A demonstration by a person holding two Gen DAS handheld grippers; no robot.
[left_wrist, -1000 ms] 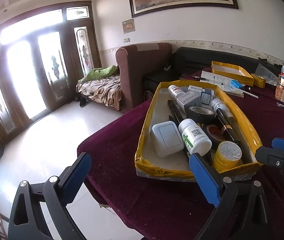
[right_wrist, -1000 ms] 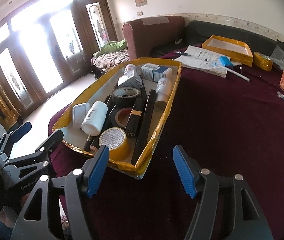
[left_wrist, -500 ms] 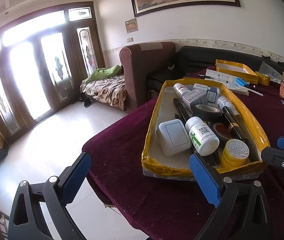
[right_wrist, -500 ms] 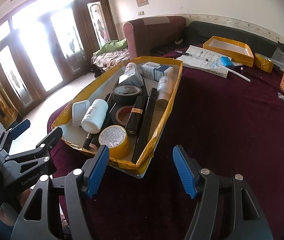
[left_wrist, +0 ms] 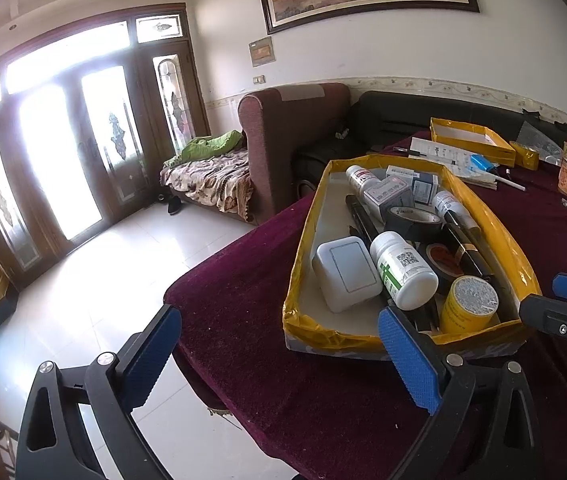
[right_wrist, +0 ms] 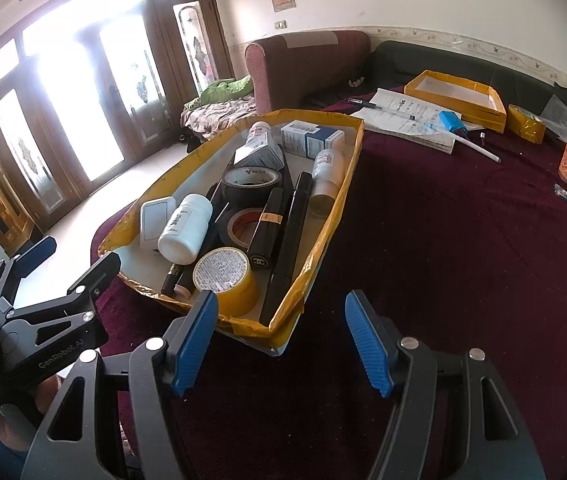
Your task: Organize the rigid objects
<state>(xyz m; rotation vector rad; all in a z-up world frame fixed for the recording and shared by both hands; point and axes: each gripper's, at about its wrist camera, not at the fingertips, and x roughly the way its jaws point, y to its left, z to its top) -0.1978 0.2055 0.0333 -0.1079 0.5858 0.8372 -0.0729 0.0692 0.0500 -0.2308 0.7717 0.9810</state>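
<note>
Since a second ago the left view has drifted slightly, so the yellow-edged tray (left_wrist: 302, 236) sits a little further right in it; nothing in the tray has shifted. Both grippers hover just short of its near end, above the maroon tablecloth (right_wrist: 463, 240). Left gripper (left_wrist: 279, 354) stands wide open and empty, and right gripper (right_wrist: 281, 338) is also open with nothing between its pads. Inside the tray lie a white bottle (left_wrist: 403, 270), a yellow tape roll (right_wrist: 229, 280), 2 black tape rolls and several black tubes. A second, empty tray (right_wrist: 495, 110) rests at the far side.
</note>
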